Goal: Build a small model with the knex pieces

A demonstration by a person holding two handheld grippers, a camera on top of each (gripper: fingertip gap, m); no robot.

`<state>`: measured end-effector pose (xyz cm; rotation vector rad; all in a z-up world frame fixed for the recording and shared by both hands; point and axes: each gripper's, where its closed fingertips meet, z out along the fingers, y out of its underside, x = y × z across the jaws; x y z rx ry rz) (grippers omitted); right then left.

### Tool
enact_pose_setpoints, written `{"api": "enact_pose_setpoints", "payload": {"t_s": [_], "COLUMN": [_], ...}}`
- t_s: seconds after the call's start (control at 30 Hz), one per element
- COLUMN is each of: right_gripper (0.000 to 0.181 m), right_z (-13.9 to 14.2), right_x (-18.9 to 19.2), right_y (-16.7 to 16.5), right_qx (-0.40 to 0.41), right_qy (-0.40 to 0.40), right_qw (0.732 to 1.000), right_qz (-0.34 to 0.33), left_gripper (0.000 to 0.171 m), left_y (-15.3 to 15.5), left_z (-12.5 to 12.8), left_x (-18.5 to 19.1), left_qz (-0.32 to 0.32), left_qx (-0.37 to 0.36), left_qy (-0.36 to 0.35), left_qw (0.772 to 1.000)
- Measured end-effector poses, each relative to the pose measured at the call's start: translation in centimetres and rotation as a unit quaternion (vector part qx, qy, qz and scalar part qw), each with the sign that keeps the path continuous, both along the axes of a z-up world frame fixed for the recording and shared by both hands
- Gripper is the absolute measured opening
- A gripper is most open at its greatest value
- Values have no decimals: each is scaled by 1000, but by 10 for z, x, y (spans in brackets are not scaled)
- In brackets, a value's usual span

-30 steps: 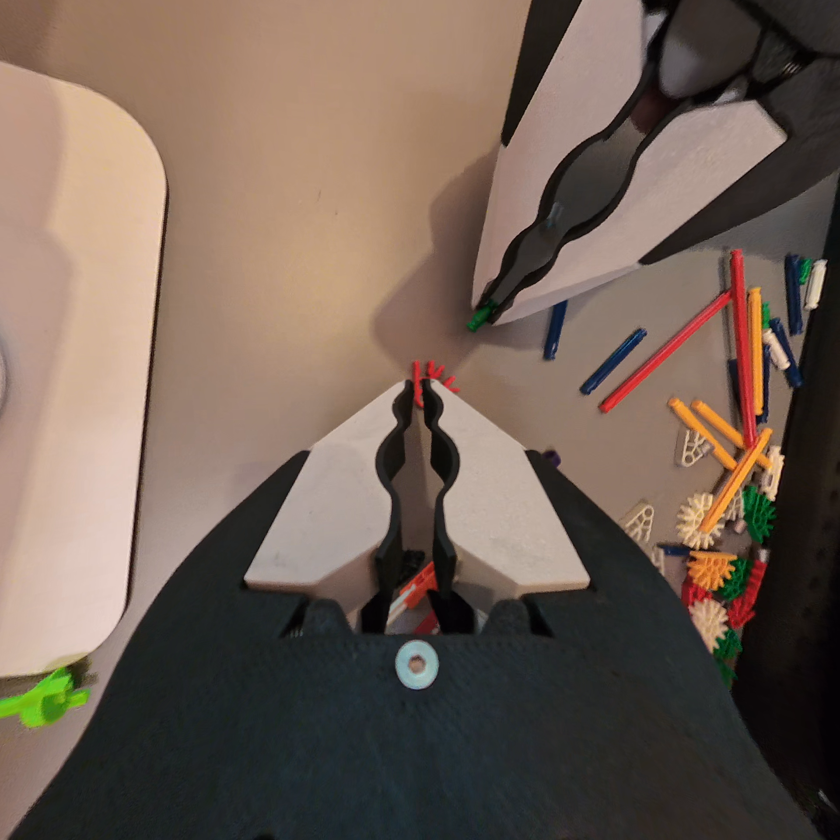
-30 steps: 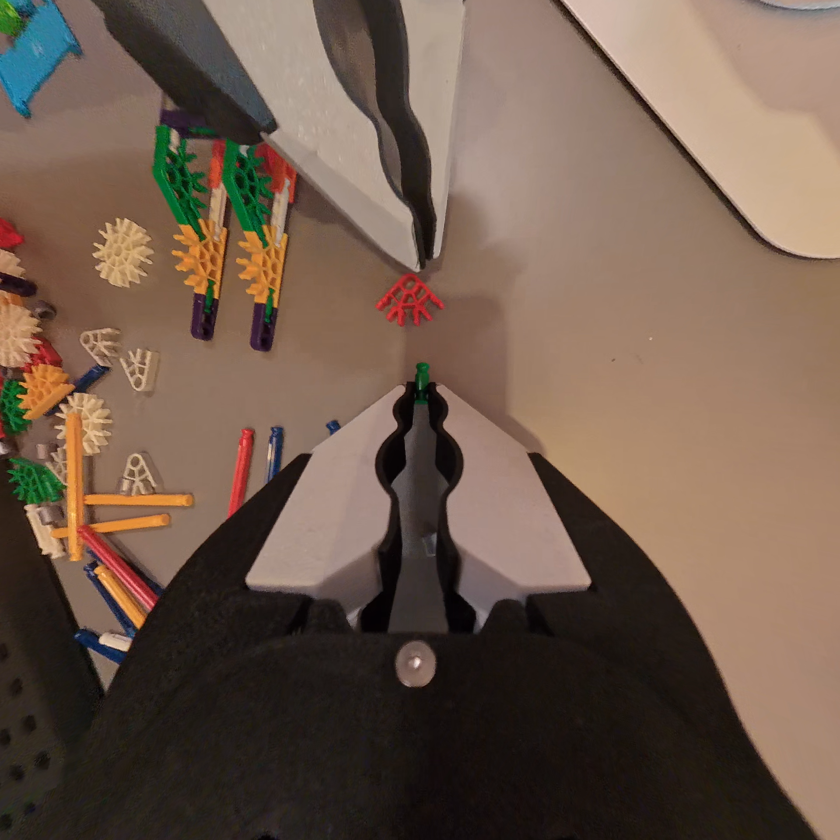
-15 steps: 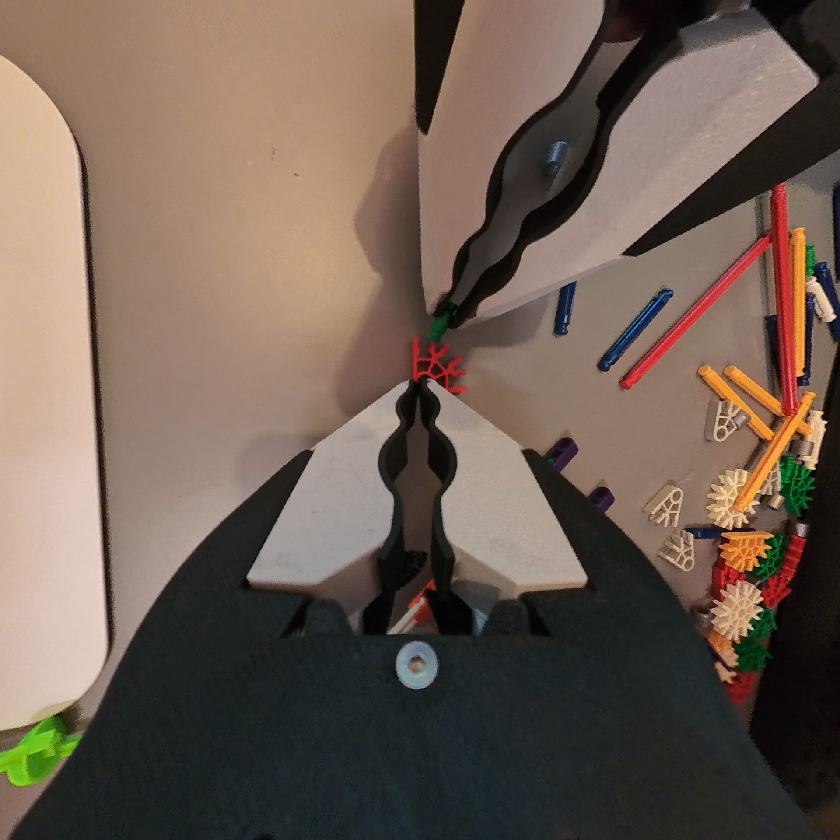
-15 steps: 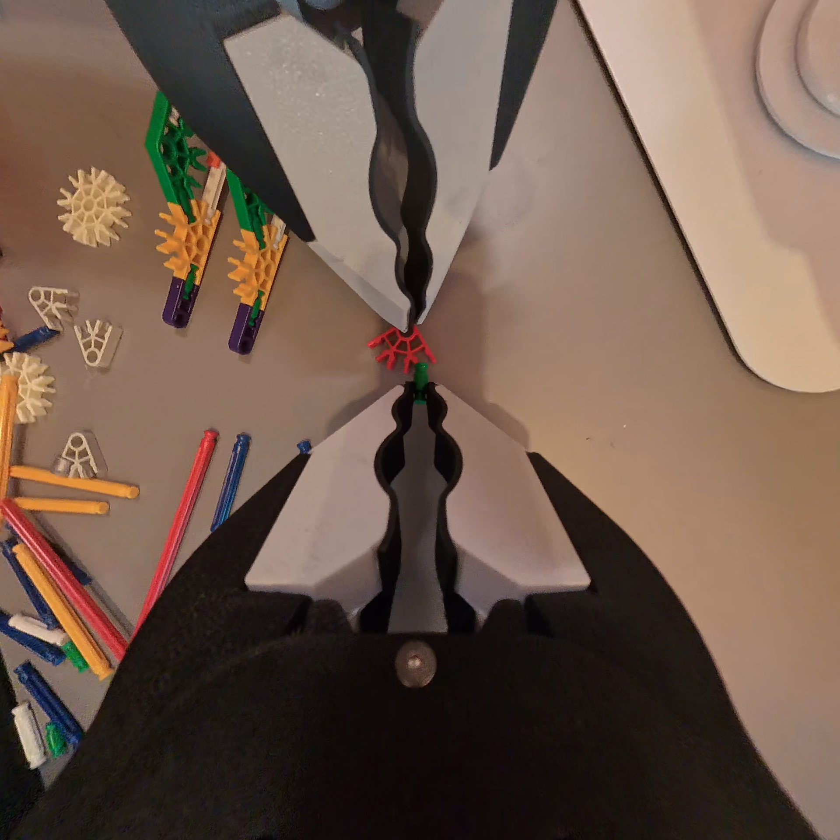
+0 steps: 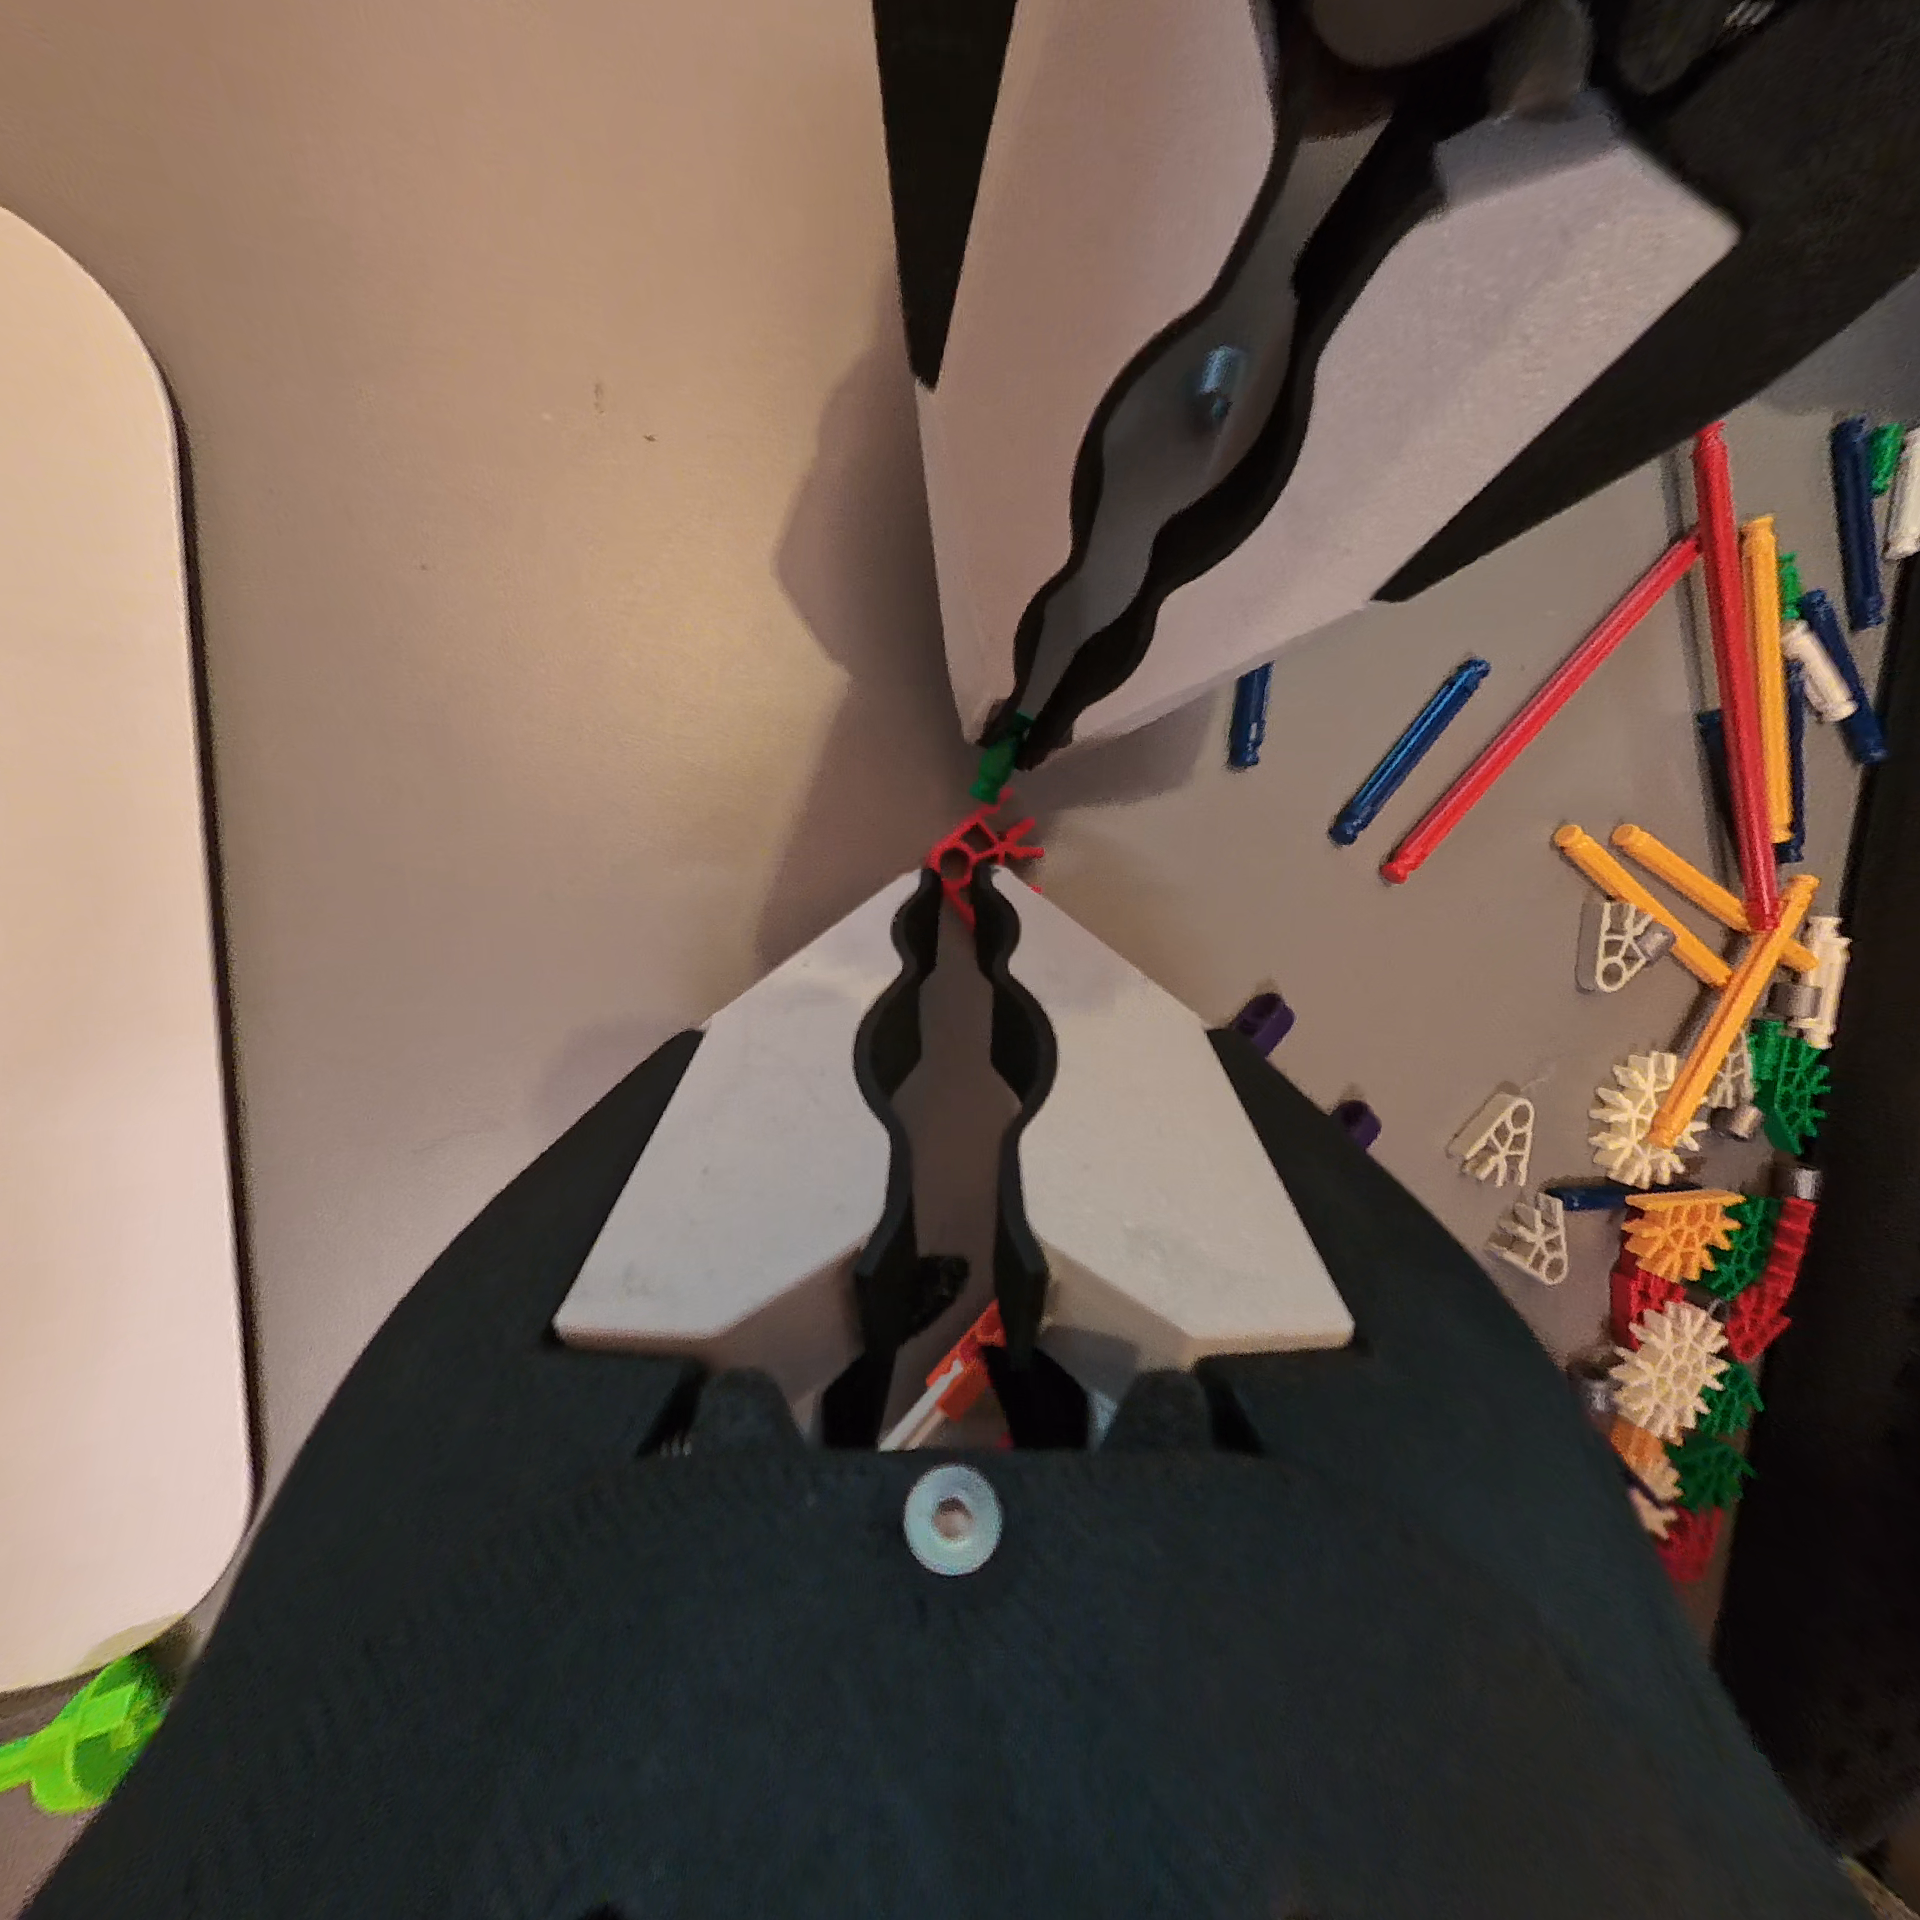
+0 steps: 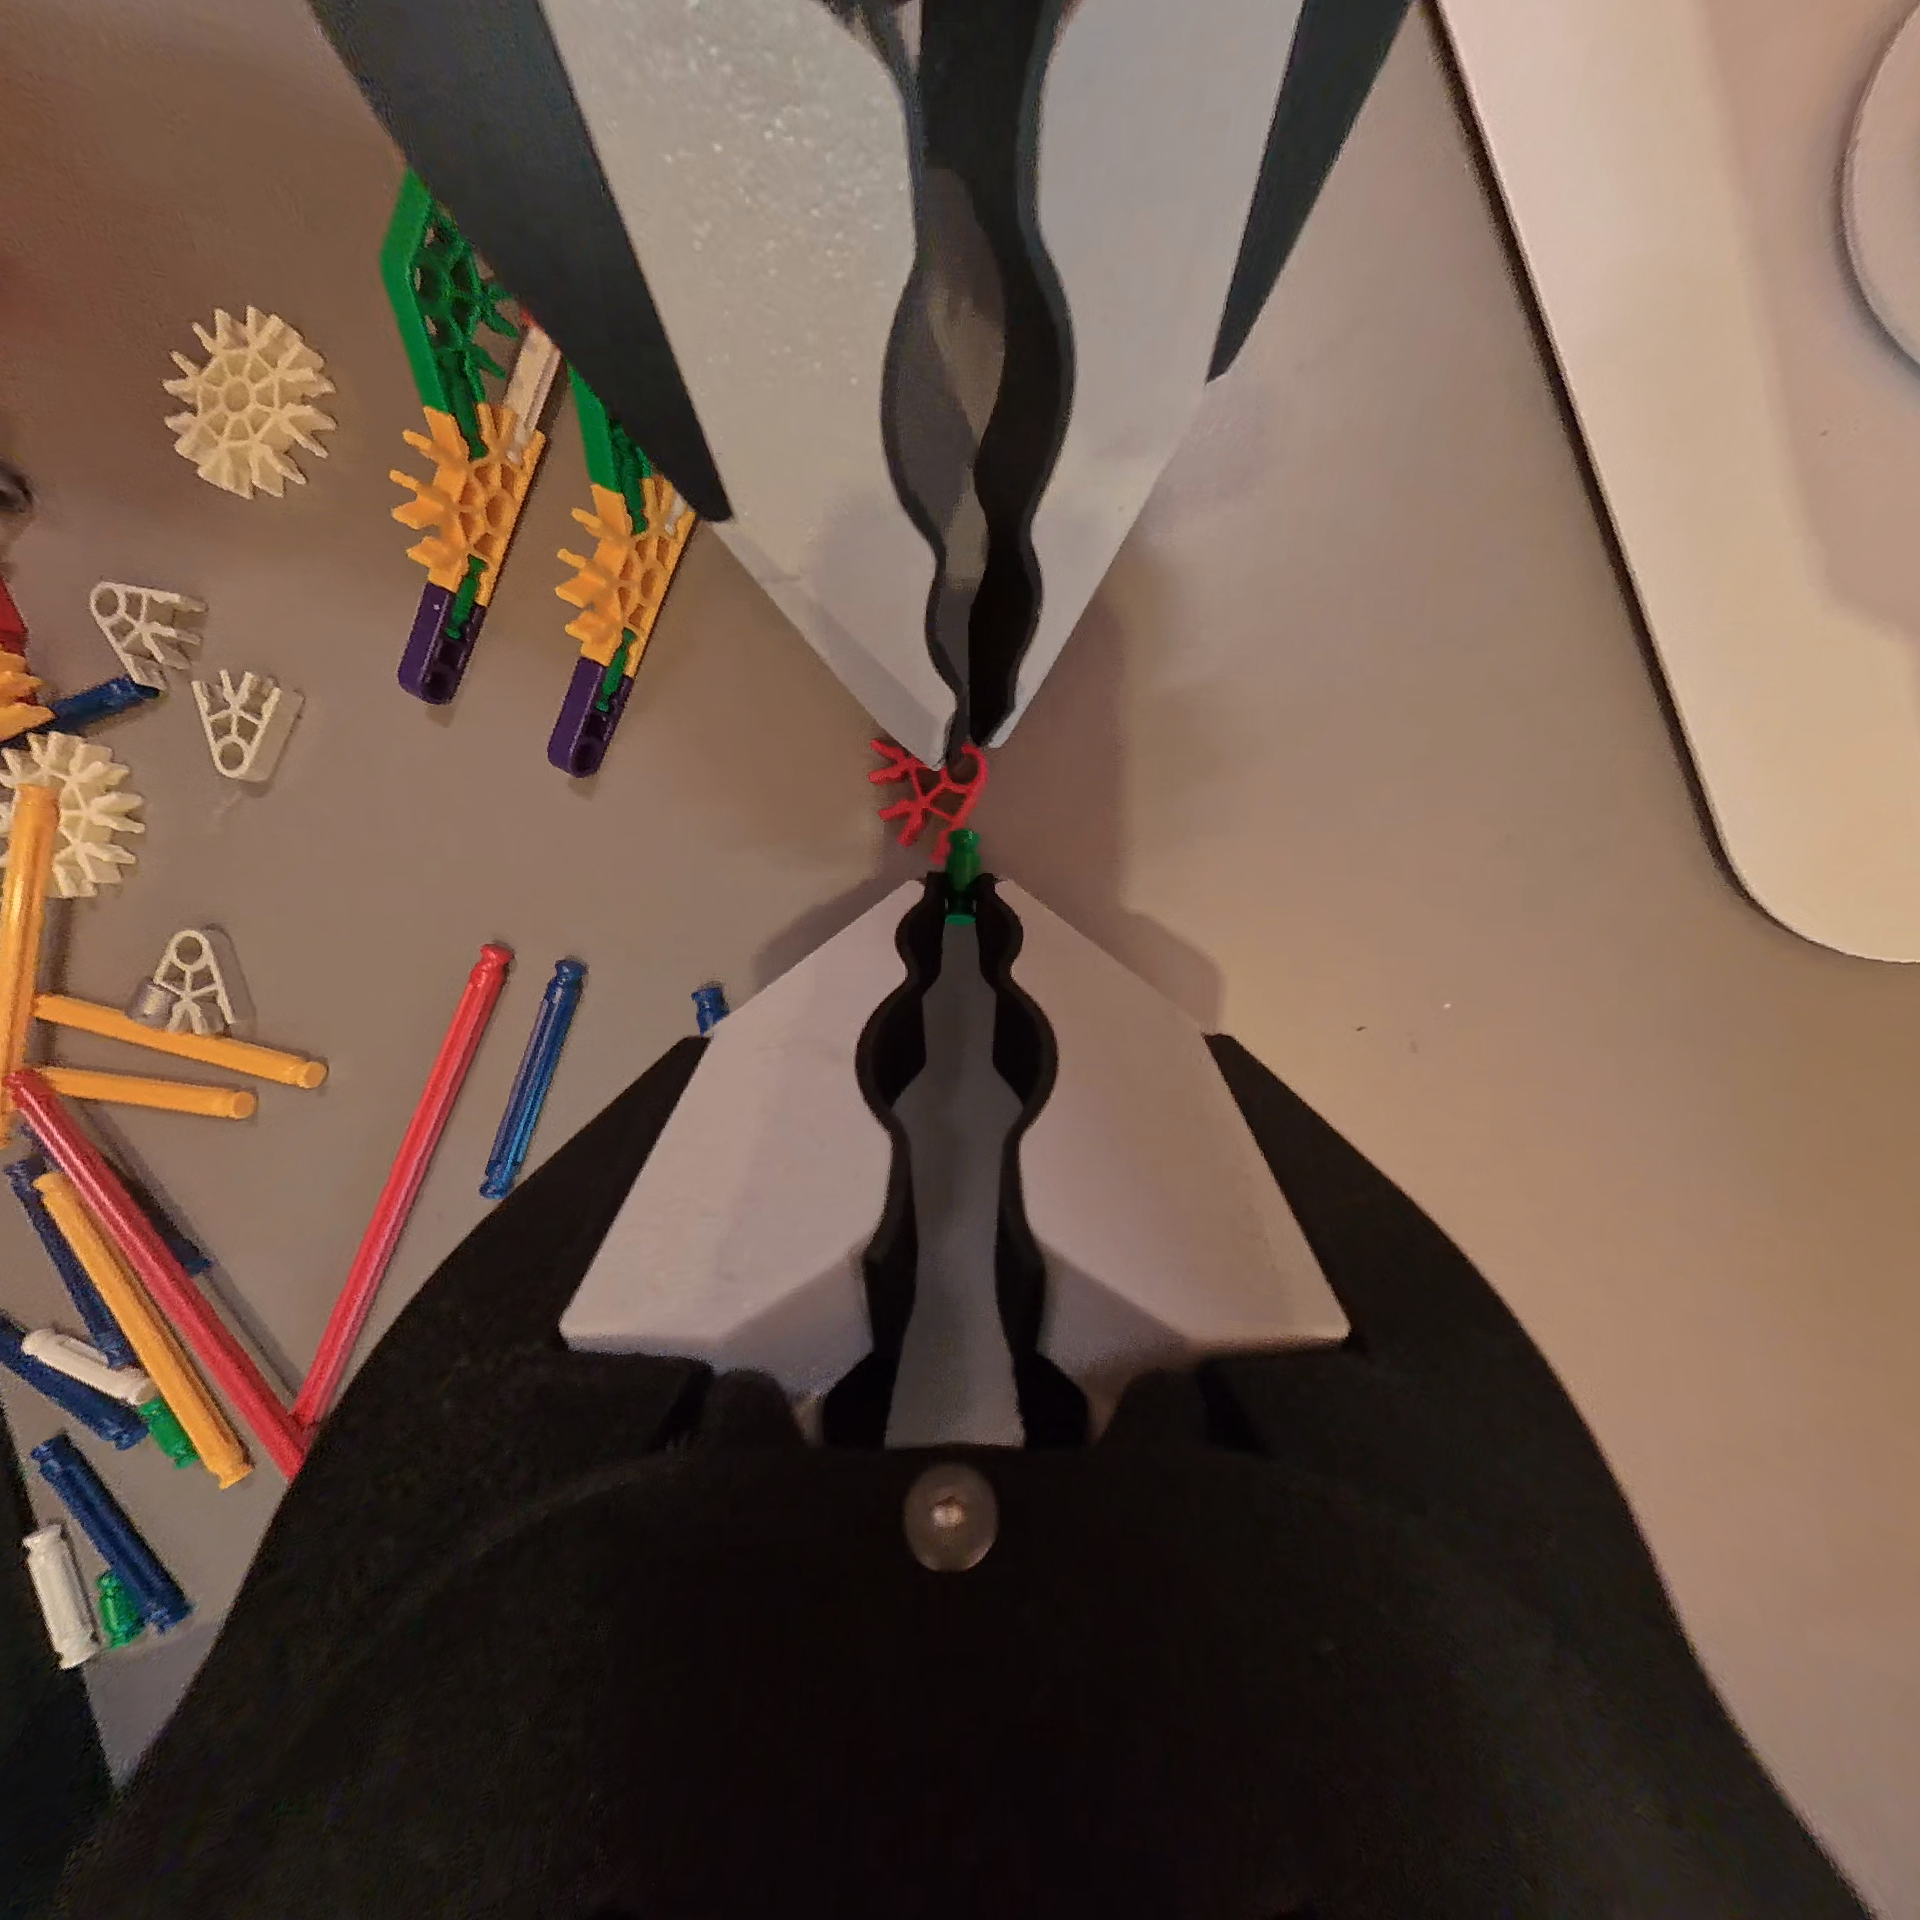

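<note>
Above desk: our left gripper pinches red connector; right gripper, clamping green rod, has closed in, rod tip now touching connector.

Green rod now closer, nearly touching red connector.

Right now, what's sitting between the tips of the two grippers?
The left gripper pinches a red connector; the right gripper pinches a short green rod. The rod's tip meets the connector, nothing else between, in both wrist views.
</note>
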<state>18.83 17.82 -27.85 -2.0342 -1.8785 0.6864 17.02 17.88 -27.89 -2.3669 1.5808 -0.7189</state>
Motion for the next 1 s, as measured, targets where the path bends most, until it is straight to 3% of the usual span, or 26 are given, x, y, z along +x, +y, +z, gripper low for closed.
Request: {"api": "enact_pose_setpoints", "payload": {"t_s": [0.3,1.0], "right_gripper": [3,3], "right_z": [-2,-8], "right_x": [-4,7], "right_y": [-11,-24], "right_qx": [-63,-126], "right_qy": [10,6], "right_qw": [993,962], "right_qz": [-100,-244], "left_gripper": [5,3], "left_y": [-8,-15], "left_z": [-7,-7], "left_x": [1,7], "left_qz": [6,87], "left_qx": [-7,7], "left_qy": [19,27], "left_qw": [1000,996]}}
